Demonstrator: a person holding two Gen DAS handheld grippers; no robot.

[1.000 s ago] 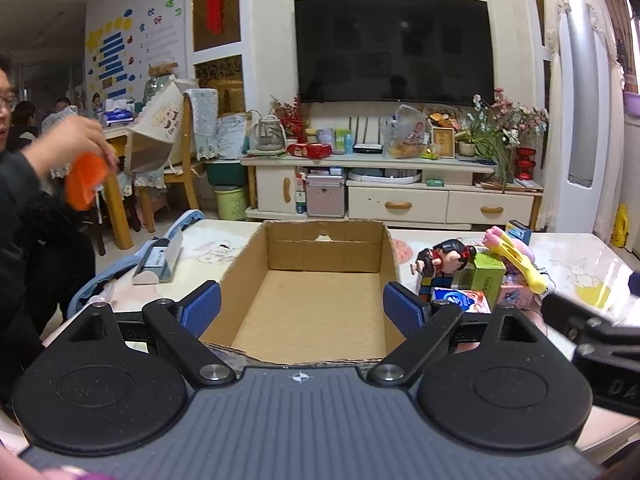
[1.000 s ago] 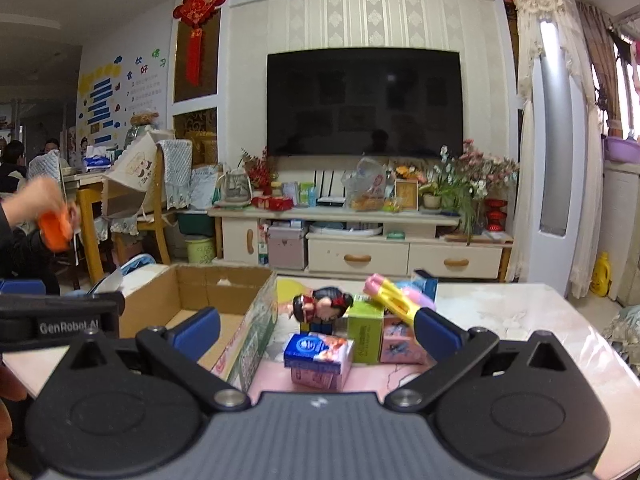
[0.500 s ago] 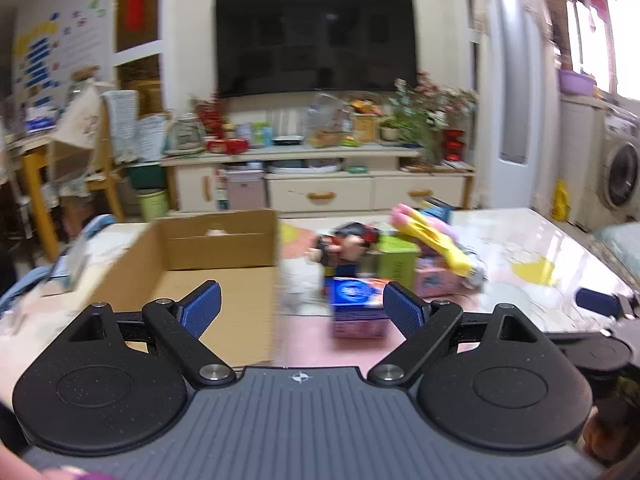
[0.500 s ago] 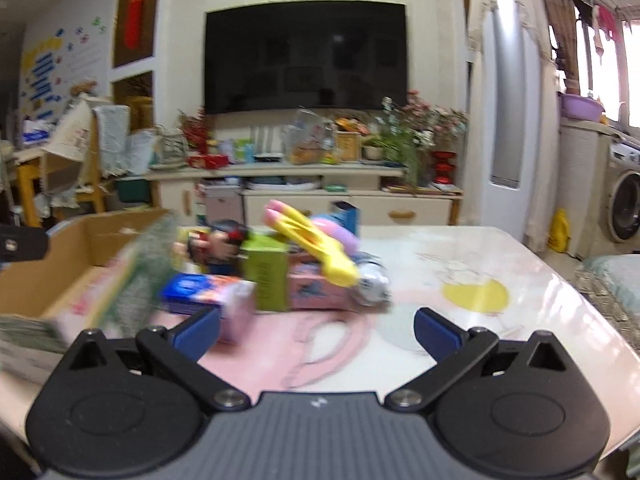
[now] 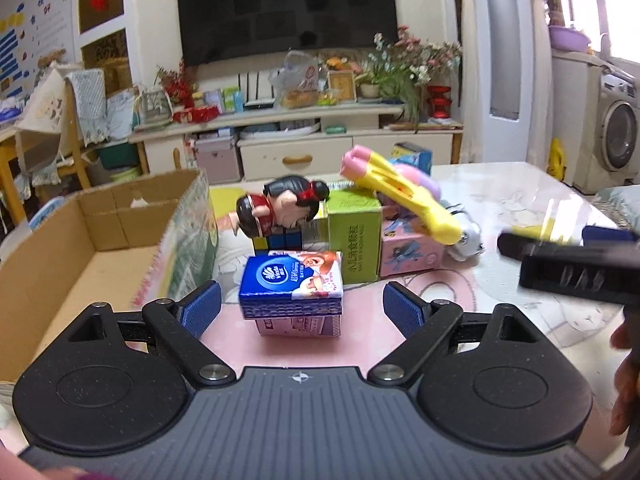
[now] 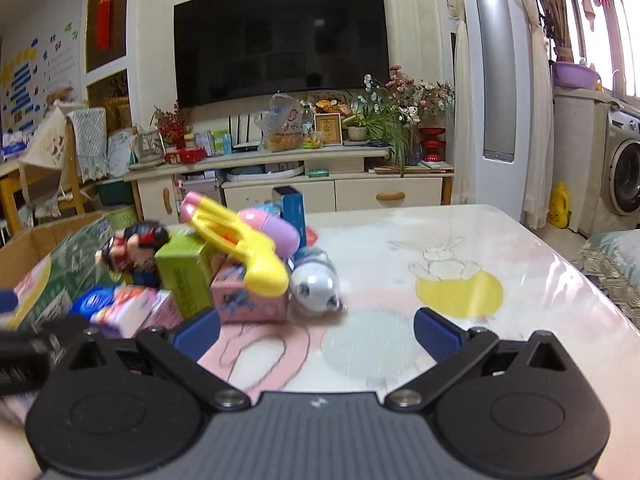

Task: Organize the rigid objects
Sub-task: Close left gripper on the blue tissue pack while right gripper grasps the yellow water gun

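A heap of small goods lies on the table: a blue tissue pack [image 5: 294,278] stacked on a pink carton [image 5: 298,326], a green box [image 5: 354,236], a pink box [image 5: 410,248], a doll figure [image 5: 280,208] and a yellow toy gun [image 5: 400,196]. My left gripper [image 5: 302,308] stands open, its pads on either side of the tissue pack without touching it. An empty cardboard box [image 5: 100,240] sits to the left. My right gripper [image 6: 316,326] is open over the table, just right of the heap, near a grey toy [image 6: 316,284].
The table [image 6: 500,280] has a glossy printed cover and free room on its right half. A TV stand [image 6: 288,184] with clutter stands behind. In the left wrist view the right gripper's body [image 5: 580,268] shows blurred at the right edge. A washing machine [image 6: 624,176] is at far right.
Both views have swung right, from the cardboard box to the heap of goods. My left gripper now frames the tissue pack. The person with the orange thing is out of view.
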